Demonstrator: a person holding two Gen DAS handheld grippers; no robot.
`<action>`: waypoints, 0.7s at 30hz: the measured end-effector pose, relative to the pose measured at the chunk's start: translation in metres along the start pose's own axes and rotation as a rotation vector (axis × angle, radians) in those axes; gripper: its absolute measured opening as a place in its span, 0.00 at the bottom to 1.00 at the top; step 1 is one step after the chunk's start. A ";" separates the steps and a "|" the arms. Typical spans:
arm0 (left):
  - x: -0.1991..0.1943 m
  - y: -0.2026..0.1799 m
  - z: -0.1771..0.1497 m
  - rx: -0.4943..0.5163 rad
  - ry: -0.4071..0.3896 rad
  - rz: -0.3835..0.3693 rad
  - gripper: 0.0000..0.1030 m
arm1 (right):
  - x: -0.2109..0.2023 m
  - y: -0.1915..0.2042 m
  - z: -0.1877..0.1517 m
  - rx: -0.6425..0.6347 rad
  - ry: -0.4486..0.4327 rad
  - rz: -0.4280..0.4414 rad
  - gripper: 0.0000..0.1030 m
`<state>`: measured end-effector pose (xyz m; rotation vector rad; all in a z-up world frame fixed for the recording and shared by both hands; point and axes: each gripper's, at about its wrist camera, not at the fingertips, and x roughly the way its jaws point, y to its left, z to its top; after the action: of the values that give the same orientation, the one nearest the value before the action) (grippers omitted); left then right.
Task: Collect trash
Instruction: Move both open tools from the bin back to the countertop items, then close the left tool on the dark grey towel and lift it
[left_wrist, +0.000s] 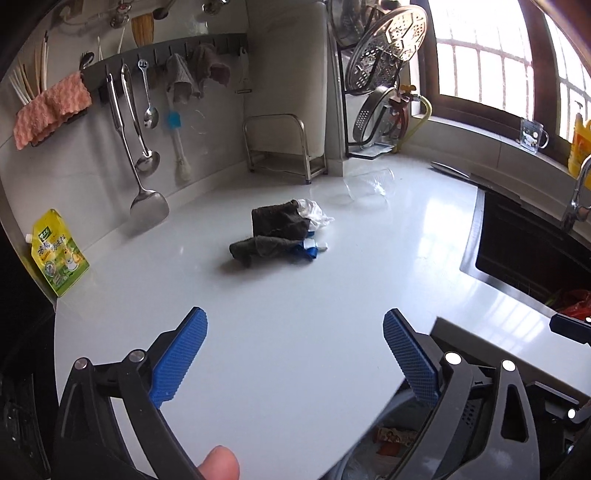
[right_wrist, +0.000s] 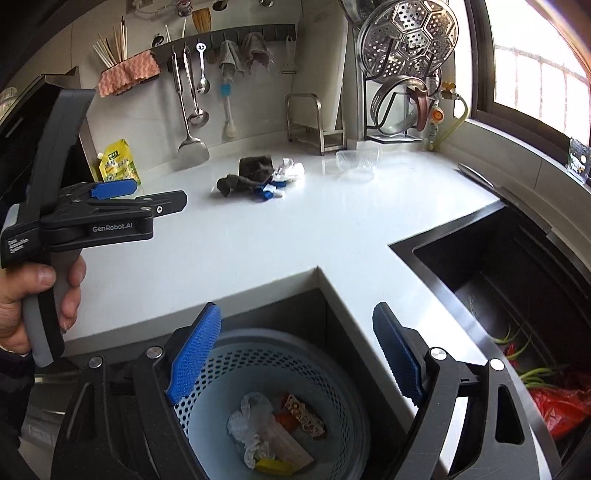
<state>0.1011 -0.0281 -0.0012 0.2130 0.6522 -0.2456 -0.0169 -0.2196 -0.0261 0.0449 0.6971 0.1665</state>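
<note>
Item 1: my left gripper (left_wrist: 295, 354), jaws spread wide, nothing between the blue pads, held above the white counter (left_wrist: 295, 295).

Item 2: my right gripper (right_wrist: 297, 354), jaws likewise wide apart and empty, poised over the perforated waste basket (right_wrist: 332, 365) that sits below the counter edge.

Item 3: basket contents: crumpled clear plastic (right_wrist: 251, 421), a printed wrapper (right_wrist: 306, 415), a yellow scrap (right_wrist: 273, 466).

Item 4: trash on the counter, well apart from both grippers: a dark cloth (left_wrist: 273, 230) touching a white crumpled piece (left_wrist: 314, 214) and a blue-and-white packet (left_wrist: 312, 249); a clear plastic cup (left_wrist: 369, 182) on its side further back.

Item 5: yellow-green pouch (left_wrist: 59, 254) leaning at the wall, left.

Item 6: dark sink (right_wrist: 498, 280), right.
</note>
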 end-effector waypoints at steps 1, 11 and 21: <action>0.009 0.004 0.008 0.000 0.003 0.001 0.93 | 0.004 -0.002 0.009 -0.002 -0.007 -0.004 0.78; 0.114 0.020 0.051 0.046 0.073 0.029 0.93 | 0.065 -0.029 0.088 0.008 -0.020 0.000 0.78; 0.174 0.049 0.049 0.050 0.138 0.005 0.93 | 0.118 -0.036 0.106 0.016 0.006 0.024 0.78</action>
<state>0.2771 -0.0228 -0.0657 0.2813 0.7828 -0.2438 0.1445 -0.2334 -0.0234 0.0679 0.7044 0.1838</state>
